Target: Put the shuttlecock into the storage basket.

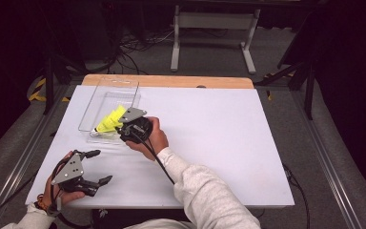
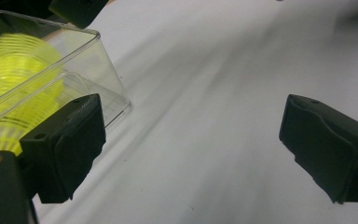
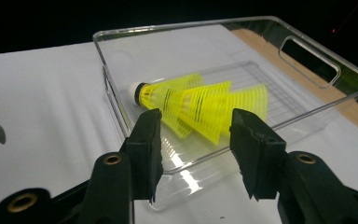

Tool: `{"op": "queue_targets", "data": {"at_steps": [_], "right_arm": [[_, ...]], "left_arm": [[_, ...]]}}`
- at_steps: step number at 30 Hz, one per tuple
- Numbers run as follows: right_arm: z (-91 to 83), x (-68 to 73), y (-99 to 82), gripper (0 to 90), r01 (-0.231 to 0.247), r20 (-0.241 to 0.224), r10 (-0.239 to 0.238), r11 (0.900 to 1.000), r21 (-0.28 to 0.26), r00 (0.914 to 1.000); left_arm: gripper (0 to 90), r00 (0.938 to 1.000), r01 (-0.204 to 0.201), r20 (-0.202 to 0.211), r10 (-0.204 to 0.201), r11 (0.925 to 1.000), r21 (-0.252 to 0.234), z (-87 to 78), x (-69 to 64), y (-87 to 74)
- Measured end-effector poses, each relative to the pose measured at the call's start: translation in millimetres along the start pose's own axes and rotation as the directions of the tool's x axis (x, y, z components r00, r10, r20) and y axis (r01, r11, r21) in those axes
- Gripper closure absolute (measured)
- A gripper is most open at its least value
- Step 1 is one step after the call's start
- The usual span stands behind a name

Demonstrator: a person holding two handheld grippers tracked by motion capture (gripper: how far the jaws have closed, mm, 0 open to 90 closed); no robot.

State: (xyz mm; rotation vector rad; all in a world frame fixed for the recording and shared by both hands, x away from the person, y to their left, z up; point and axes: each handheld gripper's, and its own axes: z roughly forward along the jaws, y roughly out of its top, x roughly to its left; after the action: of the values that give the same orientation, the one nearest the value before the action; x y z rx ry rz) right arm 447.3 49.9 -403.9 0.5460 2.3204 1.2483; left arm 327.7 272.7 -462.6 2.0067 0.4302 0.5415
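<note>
Yellow shuttlecocks (image 3: 200, 106), nested one inside another with the white cork tip pointing away from the wooden table edge, are lying on their side on the floor of a clear plastic tray (image 3: 307, 60). The tray is sitting on the white table cover (image 1: 219, 133), toward its far left part. The right gripper (image 3: 193, 140) is hovering just at the tray's near wall, its jaws parted with nothing between them; the shuttlecocks are lying free beyond the pads. The left gripper (image 1: 95, 167) is resting near the table's front left corner, well apart from the tray, jaws spread wide and holding nothing. Judging by this, the placing step looks finished and the right hand is in its release; the next move probably calls for clearing the tray's wall without nudging it.
</note>
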Motion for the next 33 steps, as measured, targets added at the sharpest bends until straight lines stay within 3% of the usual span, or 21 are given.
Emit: {"op": "queue_targets", "data": {"at_steps": [5, 11, 21, 33], "right_arm": [[-16.1, -5.1, -5.3, 54.6, 0.032, 0.013, -0.032, 0.9985, -0.045, 0.9994], [-32.4, -11.2, -12.6, 54.5, 0.028, 0.030, -0.027, 0.9976, -0.062, 0.9992], [-56.0, -12.7, -29.3, 52.3, 0.069, 0.060, -0.066, 0.9961, -0.055, 0.9960], [-86.6, -19.1, -49.1, 48.1, 0.073, 0.083, -0.068, 0.9961, -0.050, 0.9942]], "left_arm": [[8.0, 1.0000, -0.001, -0.002, 0.001, 1.0000, 0.002, 1.4, 0.0, -0.1], [8.0, 1.0000, -0.002, -0.003, 0.002, 0.9999, 0.011, 2.6, 0.4, -0.1], [8.0, 1.0000, -0.005, -0.002, 0.005, 0.9996, 0.027, 4.7, 0.9, -0.2], [8.1, 0.9999, -0.010, -0.005, 0.010, 0.9992, 0.039, 6.3, 0.5, -0.2]]}}
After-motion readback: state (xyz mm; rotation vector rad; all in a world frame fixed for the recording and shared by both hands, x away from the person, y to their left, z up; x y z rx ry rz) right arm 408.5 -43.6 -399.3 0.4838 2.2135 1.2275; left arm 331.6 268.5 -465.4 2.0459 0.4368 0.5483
